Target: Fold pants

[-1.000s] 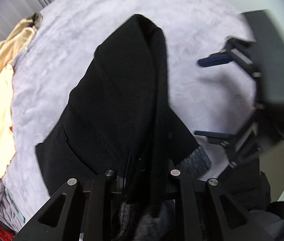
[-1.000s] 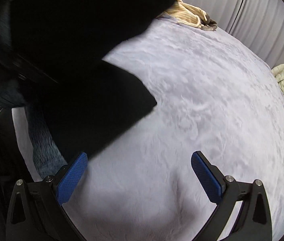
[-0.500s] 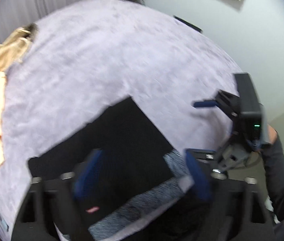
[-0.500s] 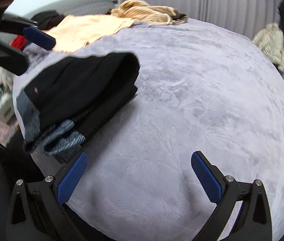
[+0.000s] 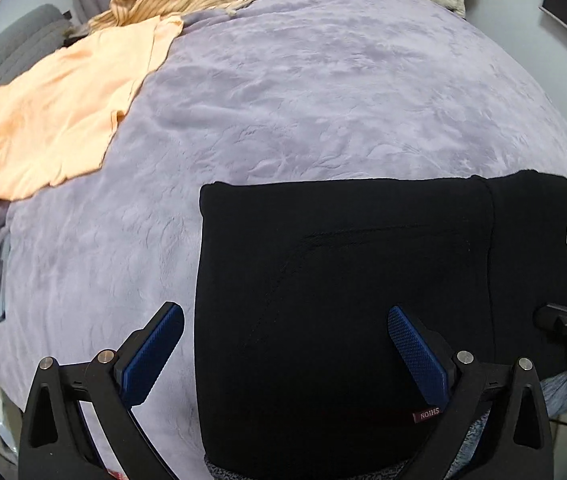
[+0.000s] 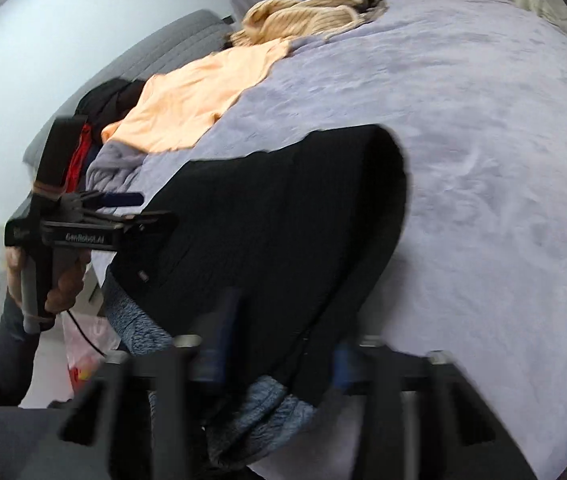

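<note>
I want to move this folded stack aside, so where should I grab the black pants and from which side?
Probably the near edge of the black pants, coming in low from the bed's front edge. The layers end there, overhanging slightly, so the open left gripper could close over every layer together.

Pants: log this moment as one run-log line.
pants: folded, flat on blanket | left hand-held gripper: open, over pants | right hand-held gripper: blurred, at pants edge, state unclear
</note>
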Tool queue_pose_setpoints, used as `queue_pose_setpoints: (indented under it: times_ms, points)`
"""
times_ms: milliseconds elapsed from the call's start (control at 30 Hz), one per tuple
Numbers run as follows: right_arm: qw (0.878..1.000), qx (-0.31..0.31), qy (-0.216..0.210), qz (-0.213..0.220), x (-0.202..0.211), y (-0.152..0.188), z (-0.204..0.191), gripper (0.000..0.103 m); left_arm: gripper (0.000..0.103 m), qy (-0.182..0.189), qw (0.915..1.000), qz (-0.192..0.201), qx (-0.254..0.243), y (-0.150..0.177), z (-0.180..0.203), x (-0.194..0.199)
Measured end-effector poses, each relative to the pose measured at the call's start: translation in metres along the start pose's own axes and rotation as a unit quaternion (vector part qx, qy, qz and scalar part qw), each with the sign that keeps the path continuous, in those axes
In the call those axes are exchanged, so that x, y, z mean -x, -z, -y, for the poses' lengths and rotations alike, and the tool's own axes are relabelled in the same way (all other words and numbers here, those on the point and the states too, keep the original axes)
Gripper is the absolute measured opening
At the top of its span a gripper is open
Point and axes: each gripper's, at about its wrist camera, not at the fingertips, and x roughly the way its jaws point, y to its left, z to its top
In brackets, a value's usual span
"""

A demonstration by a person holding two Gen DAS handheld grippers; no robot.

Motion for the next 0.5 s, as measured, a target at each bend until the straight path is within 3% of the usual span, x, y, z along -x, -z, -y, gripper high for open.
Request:
queue_pose_setpoints:
  times_ms: [67, 167, 267, 333, 400, 433, 467, 500]
  points:
    - [0.999, 0.022, 0.022, 0.004, -0.005, -0.009, -0.019, 0.028, 0.102, -0.008, 0.9999, 0.003, 0.006, 0.0, -0.007, 0.001]
    - [0.999, 0.036, 0.008, 0.012, -0.004, -0.019, -0.032, 0.026, 0.102, 0.001, 0.9998, 0.012, 0.013, -0.002, -0.014, 0.008]
    - [0.999, 0.021, 0.033, -0.01, -0.017, -0.016, -0.019, 0.028, 0.102, 0.011, 0.9998, 0.006, 0.013, -0.002, -0.015, -0.001]
    - [1.0, -0.011, 0.023, -0.016, -0.021, -0.01, -0.003, 0.03, 0.102, 0.028, 0.9995, -0.004, 0.016, 0.001, -0.013, -0.01]
    - [0.999, -0.038, -0.001, -0.014, -0.015, -0.01, 0.004, 0.035, 0.102, 0.034, 0.9992, -0.003, 0.019, 0.002, -0.013, -0.011]
    - [0.999, -0.04, 0.007, -0.012, -0.01, -0.012, 0.003, 0.036, 0.102, 0.035, 0.9992, 0.0, 0.019, 0.0, -0.013, -0.007]
    - [0.999, -0.034, 0.034, -0.001, -0.002, -0.015, -0.002, 0.042, 0.102, 0.036, 0.9992, 0.006, 0.019, -0.003, -0.015, -0.003]
    - [0.997, -0.018, 0.075, 0.017, 0.007, -0.019, -0.009, 0.059, 0.102, 0.037, 0.9989, 0.019, 0.022, -0.006, -0.017, 0.005]
